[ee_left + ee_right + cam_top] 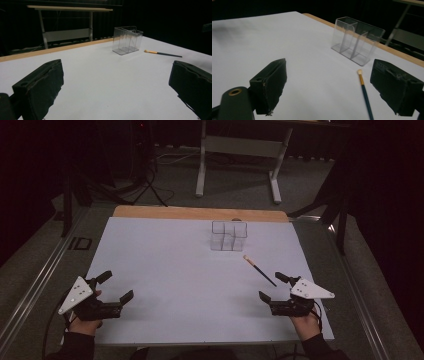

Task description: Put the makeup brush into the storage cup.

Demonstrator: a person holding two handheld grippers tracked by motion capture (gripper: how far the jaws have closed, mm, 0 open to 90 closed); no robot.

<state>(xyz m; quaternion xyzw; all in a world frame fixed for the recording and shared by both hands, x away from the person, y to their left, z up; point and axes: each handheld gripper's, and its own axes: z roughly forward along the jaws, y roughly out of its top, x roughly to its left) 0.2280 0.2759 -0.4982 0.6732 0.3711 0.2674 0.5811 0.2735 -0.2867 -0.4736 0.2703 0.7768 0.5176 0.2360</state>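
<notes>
A clear plastic organiser (229, 235) with several compartments stands upright toward the far middle of the white table (170, 270). A thin paintbrush (259, 270), dark handle and pale tip, lies flat to its near right. My right gripper (273, 287) rests open at the near right, and the brush handle's near end lies just beyond its far jaw. The right gripper view has the paintbrush (364, 93) on the table between the jaws, nearer the right one, untouched, with the organiser (357, 40) beyond. My left gripper (116, 286) rests open at the near left with nothing between its jaws.
A wooden strip (200, 213) borders the table's far edge. Beyond it a desk frame (240, 150) stands on the dark floor, with cables and stands around. In the left gripper view the organiser (127, 40) and paintbrush (162, 53) lie far ahead to the right.
</notes>
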